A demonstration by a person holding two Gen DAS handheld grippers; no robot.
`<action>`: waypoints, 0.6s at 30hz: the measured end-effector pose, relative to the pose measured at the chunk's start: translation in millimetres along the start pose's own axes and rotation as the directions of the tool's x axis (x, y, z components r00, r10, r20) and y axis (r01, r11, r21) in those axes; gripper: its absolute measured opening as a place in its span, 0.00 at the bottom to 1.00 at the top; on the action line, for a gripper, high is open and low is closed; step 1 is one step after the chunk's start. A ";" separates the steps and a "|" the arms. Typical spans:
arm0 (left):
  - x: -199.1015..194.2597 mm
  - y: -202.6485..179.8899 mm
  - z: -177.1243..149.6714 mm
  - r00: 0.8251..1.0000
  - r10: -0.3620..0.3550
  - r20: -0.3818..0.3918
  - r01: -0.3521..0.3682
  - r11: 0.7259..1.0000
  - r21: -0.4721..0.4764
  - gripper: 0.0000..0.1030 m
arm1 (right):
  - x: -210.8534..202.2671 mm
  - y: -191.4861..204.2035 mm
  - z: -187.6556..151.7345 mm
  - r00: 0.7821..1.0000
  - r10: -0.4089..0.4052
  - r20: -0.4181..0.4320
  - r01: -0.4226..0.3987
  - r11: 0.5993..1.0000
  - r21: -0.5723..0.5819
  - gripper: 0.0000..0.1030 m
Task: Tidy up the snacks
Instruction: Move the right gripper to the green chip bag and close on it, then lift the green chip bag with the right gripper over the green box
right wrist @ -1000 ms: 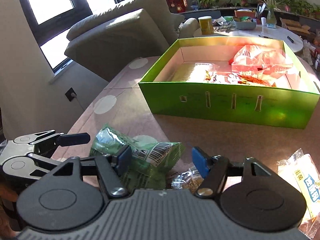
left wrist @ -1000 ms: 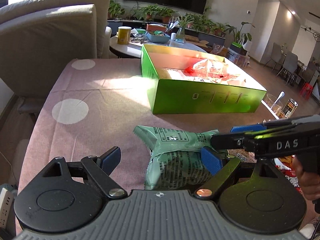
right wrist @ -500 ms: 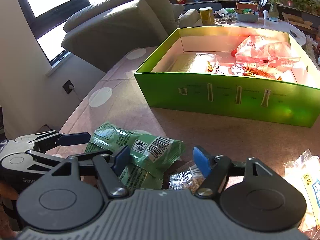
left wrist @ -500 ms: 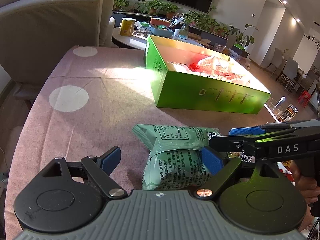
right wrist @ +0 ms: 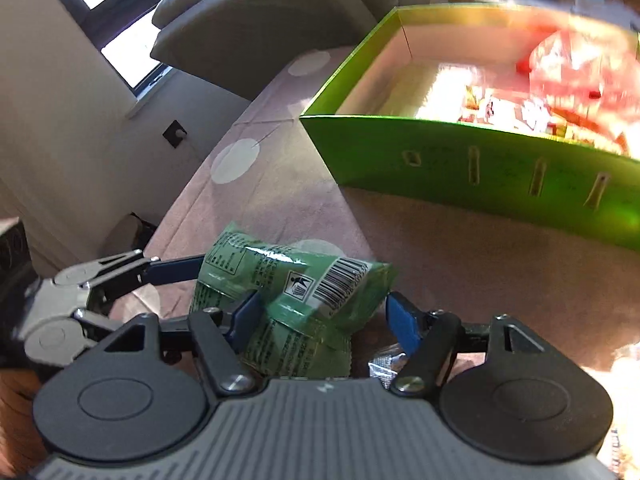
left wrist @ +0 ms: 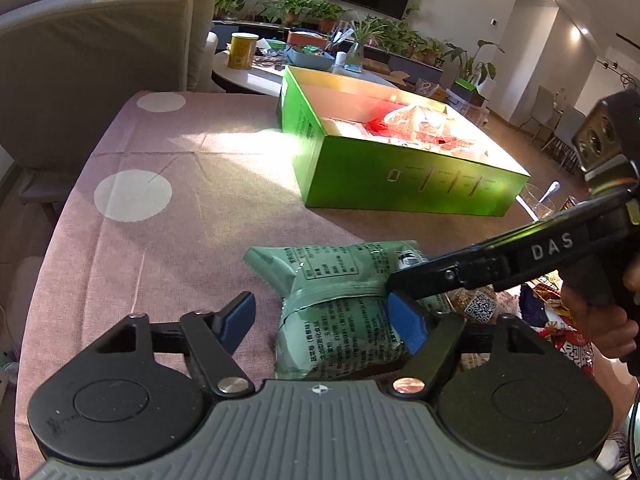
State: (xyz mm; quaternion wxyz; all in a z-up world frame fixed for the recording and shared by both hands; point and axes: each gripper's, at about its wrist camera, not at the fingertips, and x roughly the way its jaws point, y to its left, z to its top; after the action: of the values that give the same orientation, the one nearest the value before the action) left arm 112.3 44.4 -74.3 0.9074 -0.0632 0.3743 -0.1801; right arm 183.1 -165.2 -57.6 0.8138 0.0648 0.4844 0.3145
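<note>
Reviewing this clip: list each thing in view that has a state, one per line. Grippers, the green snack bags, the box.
left gripper: open, fingers either side of a green bag, not clamped.
right gripper: open, straddling the upper green bag.
green snack bags: sealed, lying stacked on the tablecloth, outside the box.
green box: lid off, open-topped, already holding several snack packets.
clear packet with QR label: lying on the cloth beside the green bags.
</note>
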 end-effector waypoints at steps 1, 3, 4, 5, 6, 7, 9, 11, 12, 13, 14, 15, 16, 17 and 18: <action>0.5 0.1 0.7 1.000 -0.002 -0.001 0.002 1.000 0.000 0.63 | 0.3 1.2 0.2 1.000 -0.003 0.000 0.003 1.000 0.001 0.52; 1.6 0.8 2.0 1.000 0.000 -0.001 0.000 1.000 0.000 0.62 | -0.9 8.3 -1.1 0.999 -0.027 0.021 0.028 0.999 -0.021 0.50; 1.6 1.3 2.5 1.000 -0.006 0.000 0.006 1.000 -0.001 0.59 | -2.6 12.3 -2.0 0.999 -0.037 0.033 0.038 0.999 -0.033 0.48; 1.4 1.9 2.8 1.000 -0.016 0.002 0.016 1.000 -0.003 0.57 | -3.8 15.2 -2.7 0.999 -0.034 0.042 0.035 0.999 -0.038 0.45; 1.2 2.0 3.0 1.000 -0.021 0.002 0.021 1.000 -0.005 0.56 | -5.1 17.6 -3.4 0.998 -0.036 0.050 0.038 0.998 -0.042 0.39; 1.0 2.0 3.1 1.000 -0.022 0.001 0.022 1.000 -0.006 0.55 | -6.5 20.5 -3.8 0.997 -0.043 0.061 0.046 0.998 -0.053 0.36; -0.5 0.5 4.0 1.000 -0.021 0.004 0.021 1.000 -0.007 0.54 | -9.2 24.4 -5.0 0.996 -0.052 0.077 0.057 0.996 -0.065 0.31; -4.3 -3.9 6.0 1.000 -0.014 0.022 0.014 1.000 0.009 0.54 | -11.8 26.4 -4.7 0.994 -0.055 0.099 0.061 0.996 -0.065 0.30; -6.9 -6.0 7.6 0.999 -0.013 0.037 0.012 1.000 0.016 0.54 | -14.2 27.3 -5.0 0.992 -0.056 0.116 0.064 0.996 -0.065 0.30; -10.4 -8.1 10.2 0.998 -0.016 0.053 0.015 1.000 0.019 0.54 | -17.3 28.2 -4.8 0.989 -0.058 0.136 0.067 0.996 -0.064 0.30; -13.4 -9.7 13.3 0.998 -0.020 0.067 0.019 1.000 0.019 0.54 | -21.2 29.0 -4.6 0.986 -0.058 0.153 0.069 0.996 -0.064 0.30; -16.3 -11.3 17.1 0.996 -0.024 0.080 0.022 1.000 0.020 0.54 | -25.9 30.9 -3.7 0.982 -0.060 0.178 0.073 0.995 -0.067 0.30; -19.0 -13.2 21.3 0.995 -0.027 0.096 0.025 0.999 0.023 0.54 | -30.7 32.5 -2.5 0.978 -0.061 0.200 0.078 0.994 -0.075 0.30; -21.8 -16.2 26.6 0.993 -0.029 0.116 0.026 0.999 0.030 0.54 | -36.1 33.6 0.3 0.972 -0.063 0.227 0.084 0.993 -0.084 0.30; -23.9 -19.4 31.7 0.991 -0.029 0.134 0.024 0.999 0.040 0.54 | -40.9 34.5 2.1 0.966 -0.064 0.249 0.089 0.992 -0.092 0.30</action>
State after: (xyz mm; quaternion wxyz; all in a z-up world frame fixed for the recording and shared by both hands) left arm 113.5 34.7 -31.2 0.9291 -0.0628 0.3080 -0.1947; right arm 155.8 -160.9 -11.8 0.8811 0.0426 0.3655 0.2970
